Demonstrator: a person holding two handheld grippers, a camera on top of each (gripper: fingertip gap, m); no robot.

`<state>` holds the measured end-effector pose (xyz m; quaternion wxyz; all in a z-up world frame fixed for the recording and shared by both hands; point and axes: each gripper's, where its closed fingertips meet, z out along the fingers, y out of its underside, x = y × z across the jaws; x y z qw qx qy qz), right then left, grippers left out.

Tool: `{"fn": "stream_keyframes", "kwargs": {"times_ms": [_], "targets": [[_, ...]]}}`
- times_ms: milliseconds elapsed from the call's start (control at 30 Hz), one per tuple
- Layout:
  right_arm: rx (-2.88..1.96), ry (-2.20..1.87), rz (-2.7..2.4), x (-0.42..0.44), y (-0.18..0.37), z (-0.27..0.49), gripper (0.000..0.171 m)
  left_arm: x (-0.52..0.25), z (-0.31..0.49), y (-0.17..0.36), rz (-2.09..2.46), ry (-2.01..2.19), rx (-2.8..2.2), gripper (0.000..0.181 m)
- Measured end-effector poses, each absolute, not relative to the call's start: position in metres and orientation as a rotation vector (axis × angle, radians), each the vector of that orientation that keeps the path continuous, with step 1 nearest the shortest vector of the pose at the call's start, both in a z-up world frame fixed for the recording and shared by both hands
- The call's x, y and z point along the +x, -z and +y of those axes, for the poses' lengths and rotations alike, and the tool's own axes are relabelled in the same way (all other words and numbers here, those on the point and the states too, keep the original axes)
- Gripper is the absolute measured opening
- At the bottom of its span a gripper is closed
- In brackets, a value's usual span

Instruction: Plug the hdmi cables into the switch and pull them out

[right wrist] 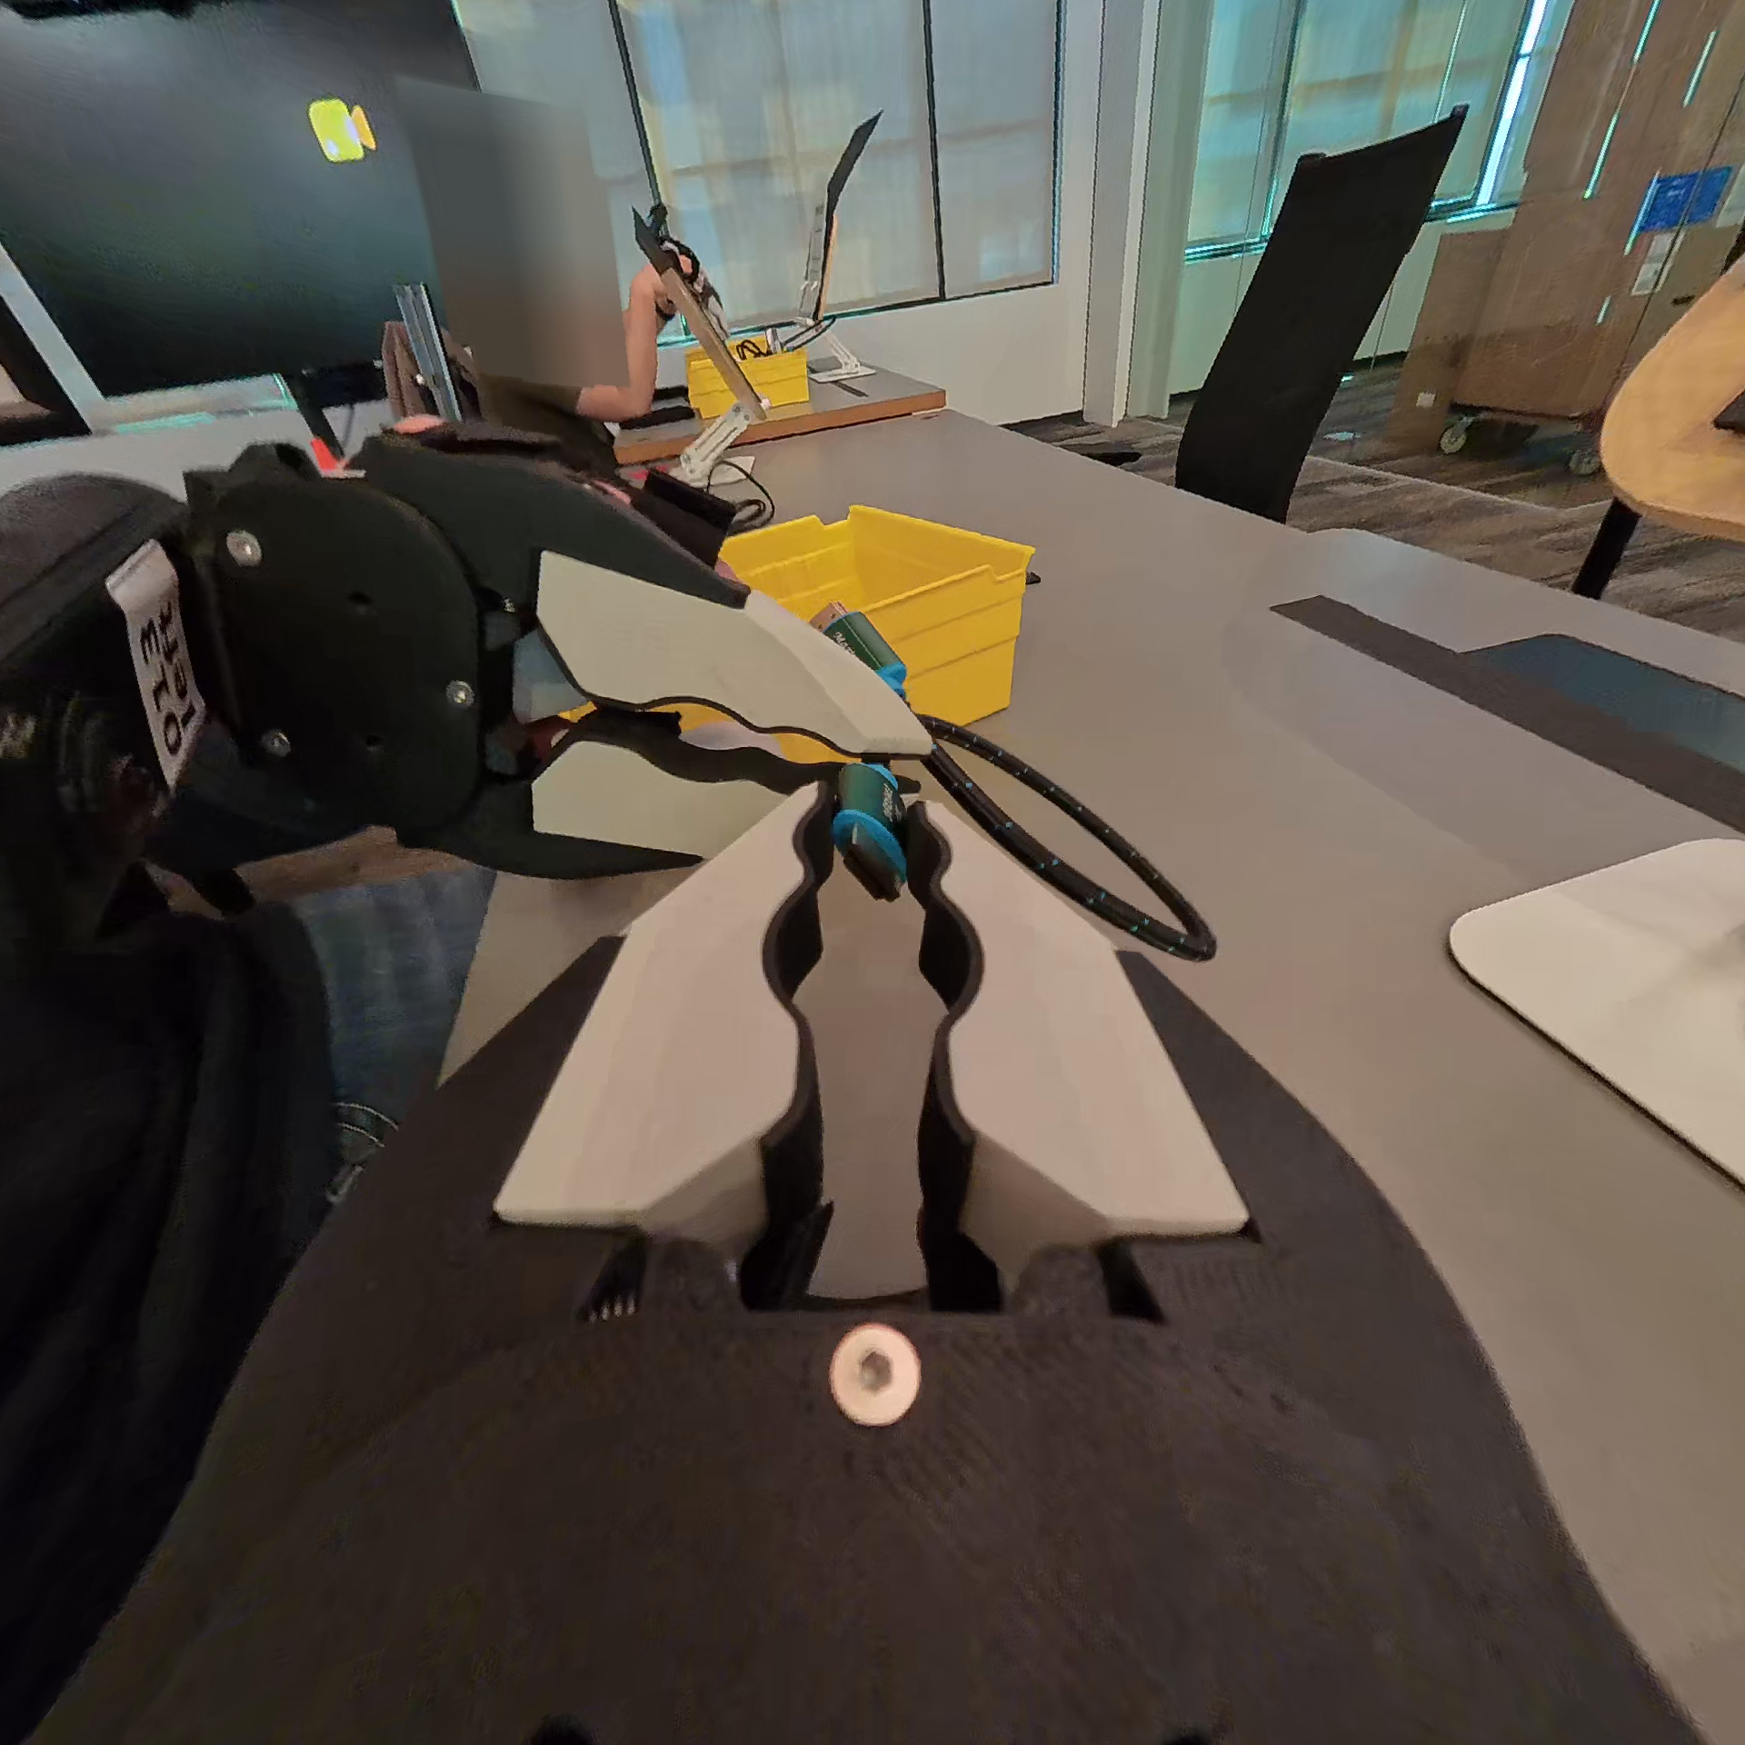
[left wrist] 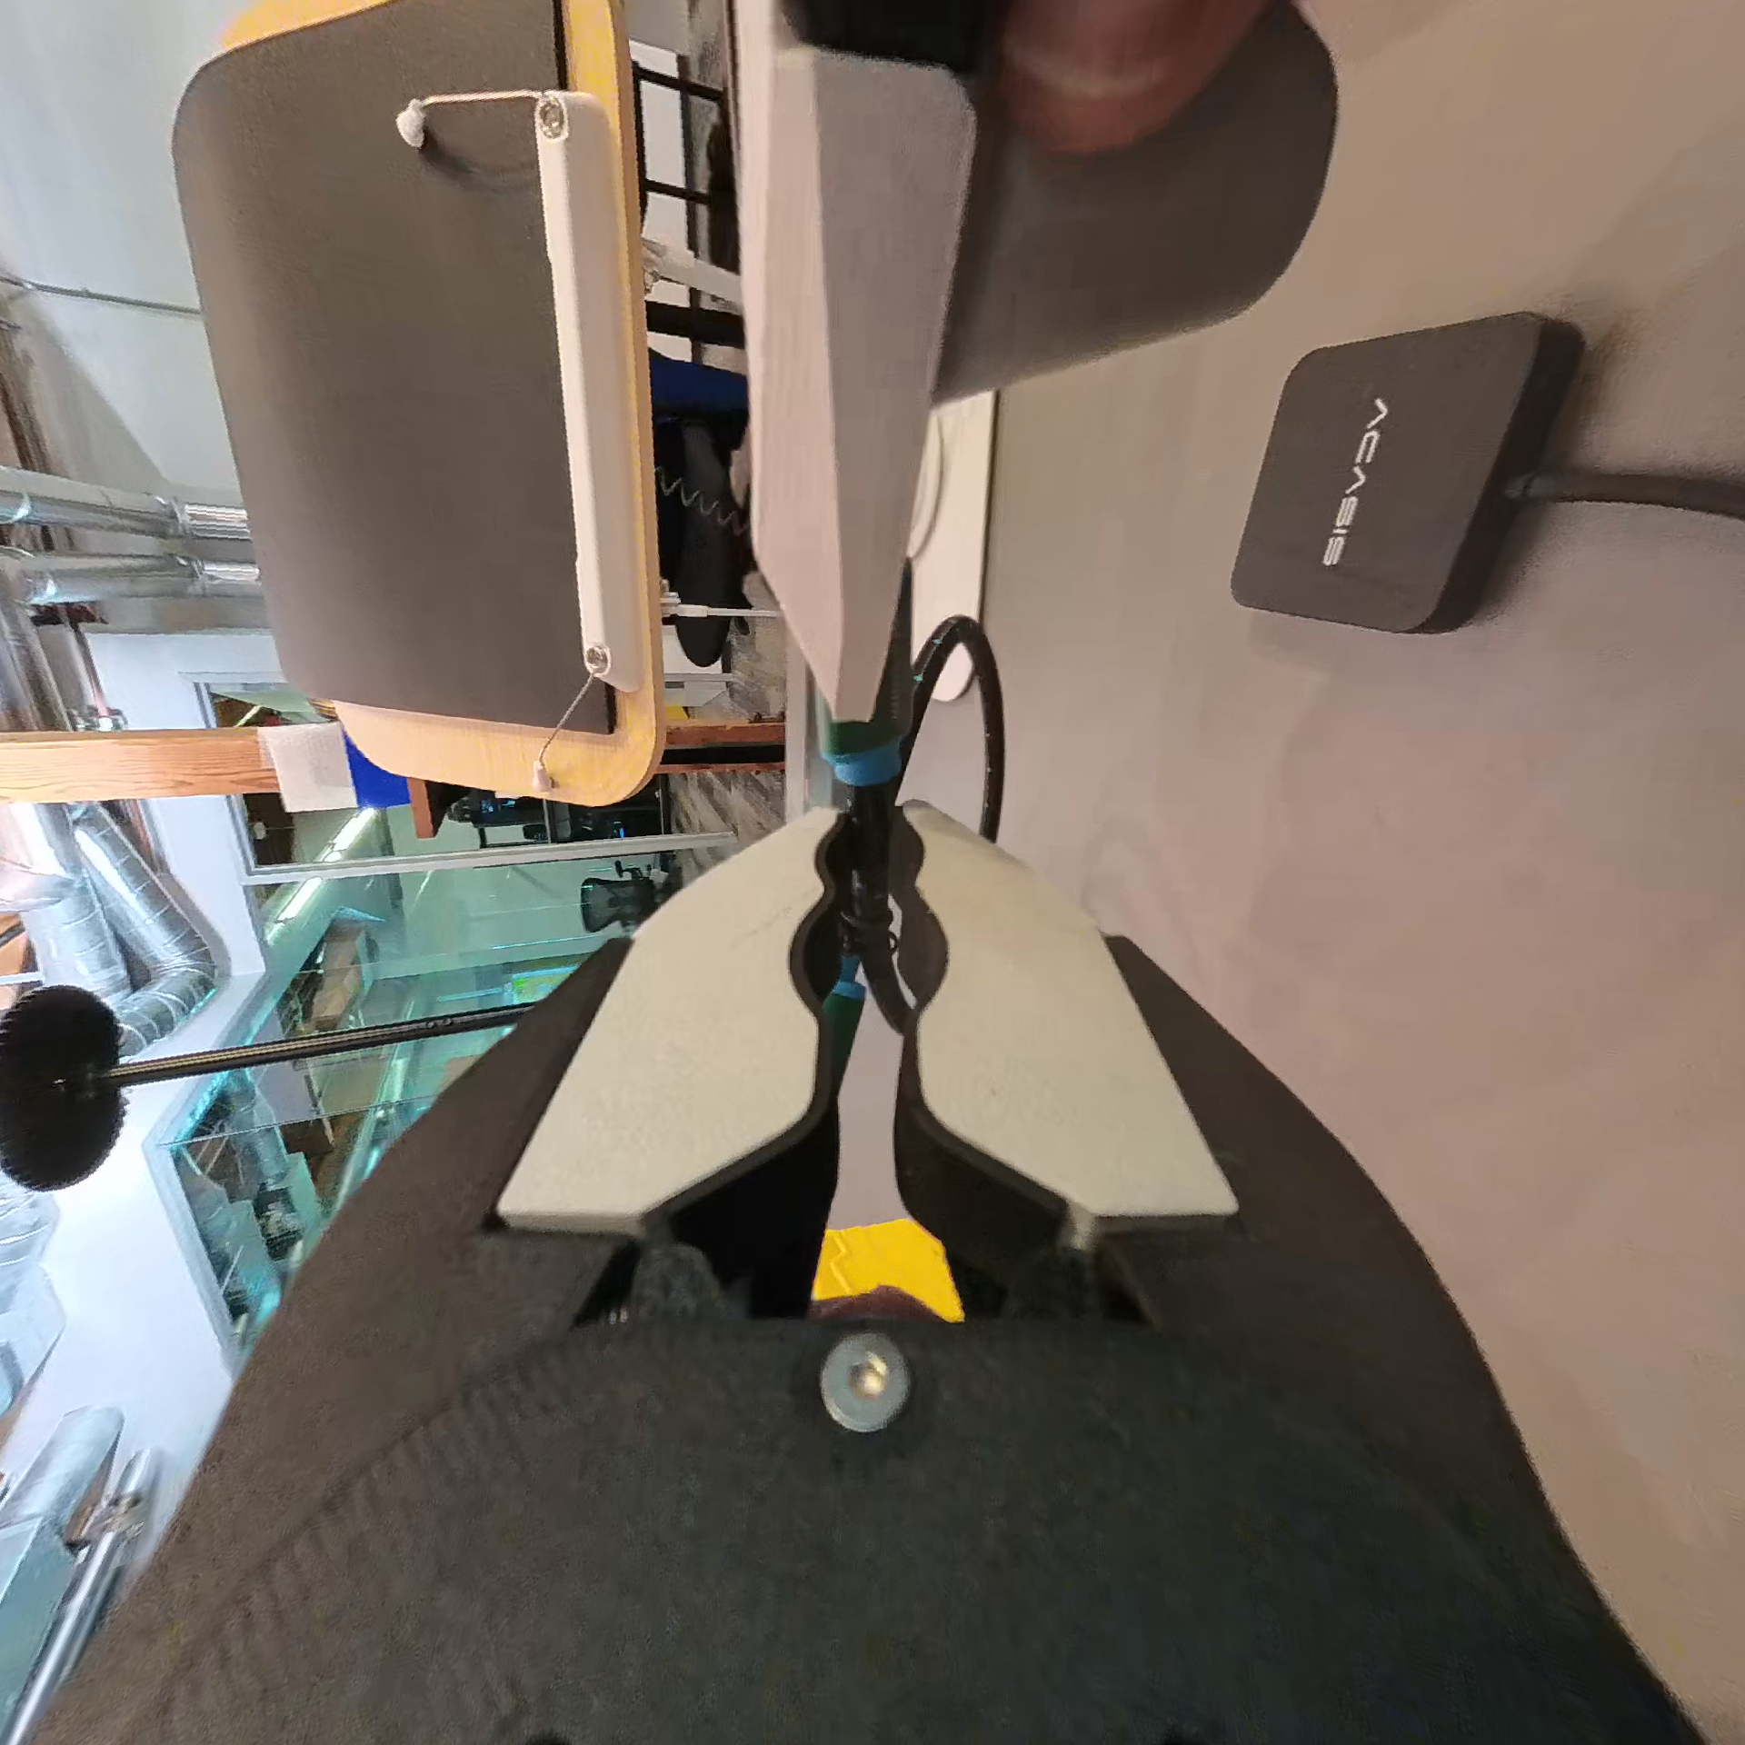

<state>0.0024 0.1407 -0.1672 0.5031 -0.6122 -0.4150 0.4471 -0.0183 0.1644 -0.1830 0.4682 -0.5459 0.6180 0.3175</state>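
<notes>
Left gripper (left wrist: 869,850): pressed together on the black braided HDMI cable (left wrist: 982,746), pinching it near the fingertips; the cable loops out to the right beyond the tips.
Right gripper (right wrist: 873,831): tips nipping the teal and blue HDMI plug (right wrist: 873,836) at the cable's end; behind the tips the fingers stand apart.
The two grippers: in the right wrist view the left gripper (right wrist: 906,746) reaches in from the left, its tips just beside the right gripper's tips, both on the same cable above the grey table (right wrist: 1322,755).
Second plug (right wrist: 855,642): teal, sticking out just behind the left gripper's fingers.
Switch (left wrist: 1407,472): flat black box lying on the table, well apart from the cable, a lead running off its far edge.
Yellow bin (right wrist: 935,604): farther back on the table, behind the grippers.
White pad (right wrist: 1624,982): on the table at the right.
</notes>
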Motion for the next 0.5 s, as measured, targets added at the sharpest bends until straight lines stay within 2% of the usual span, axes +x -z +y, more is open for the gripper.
{"fn": "stream_keyframes", "kwargs": {"times_ms": [300,500], "targets": [[-1.447,-0.971,-1.071,0.006,0.165,0.136,0.012,-0.019,0.165,0.187,1.545,-0.695,-1.348,0.007],[-1.414,-1.068,-1.032,0.011,0.153,0.132,0.011,-0.016,0.159,0.174,1.517,-0.528,-1.333,0.007]]}}
